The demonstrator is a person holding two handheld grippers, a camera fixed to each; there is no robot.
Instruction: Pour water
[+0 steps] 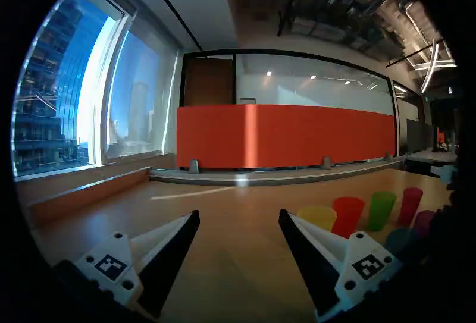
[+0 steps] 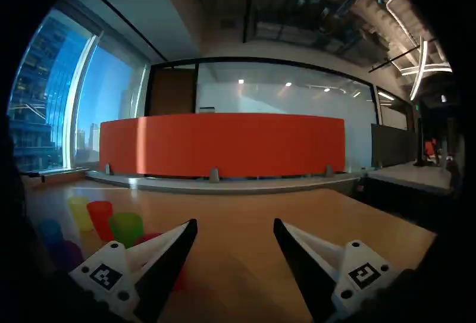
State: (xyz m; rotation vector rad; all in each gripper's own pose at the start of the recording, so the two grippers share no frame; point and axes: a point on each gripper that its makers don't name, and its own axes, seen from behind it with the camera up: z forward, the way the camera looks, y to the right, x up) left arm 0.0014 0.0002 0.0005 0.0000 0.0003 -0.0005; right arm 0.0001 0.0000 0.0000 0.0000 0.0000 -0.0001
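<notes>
Windows (image 1: 71, 103) fill the left of the left gripper view, and we see an orange partition (image 1: 285, 135) behind the wooden worktop (image 1: 238, 204). The left gripper (image 1: 239, 245) points across bare wood, its fingers (image 1: 172, 245) spread wide with nothing between them. To its right stand the cups on the worktop: a yellow cup (image 1: 320, 216), a red cup (image 1: 348, 215), a green cup (image 1: 381, 209) and a pink cup (image 1: 410, 204) in a row. A blue cup (image 1: 400, 241) and a purple cup (image 1: 423, 222) sit nearer, dim in shadow.

In the right gripper view we find the cluster at the left. The blue cup (image 2: 50, 231) and purple cup (image 2: 66, 254) come first, then the yellow cup (image 2: 78, 211), red cup (image 2: 100, 215) and green cup (image 2: 125, 228). A reddish cup (image 2: 178, 279) is partly hidden behind the near finger. The right gripper (image 2: 235, 245) also has its fingers (image 2: 303, 257) wide apart and empty, well clear of the cups.
</notes>
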